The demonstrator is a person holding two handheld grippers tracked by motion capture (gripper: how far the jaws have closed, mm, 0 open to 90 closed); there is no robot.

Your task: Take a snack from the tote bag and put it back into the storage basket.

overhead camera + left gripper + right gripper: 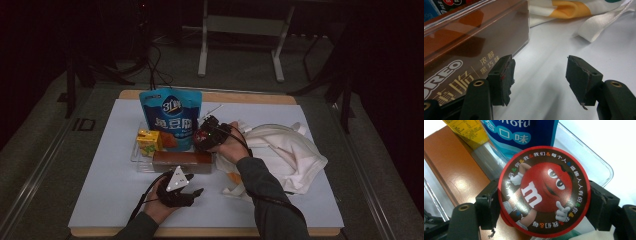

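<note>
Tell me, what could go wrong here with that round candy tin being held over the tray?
The right gripper pinches the round candy tin only by its curved rim, so it might slip out and fall onto the brown box. The clear tray is crowded by the blue pouch and yellow carton, so a knock might topple the pouch. The left gripper waits open beside the box.

The brown box (471, 37) is cut off by the left and upper edges in the left gripper view, its first brand letter lost; behind the box, the blue pouch (524, 132) loses its top in the right gripper view. The round M&M's tin (544, 191) hides the pads gripping it and part of the box; in the high view the tin (202, 136) is too small and dark to read.
</note>
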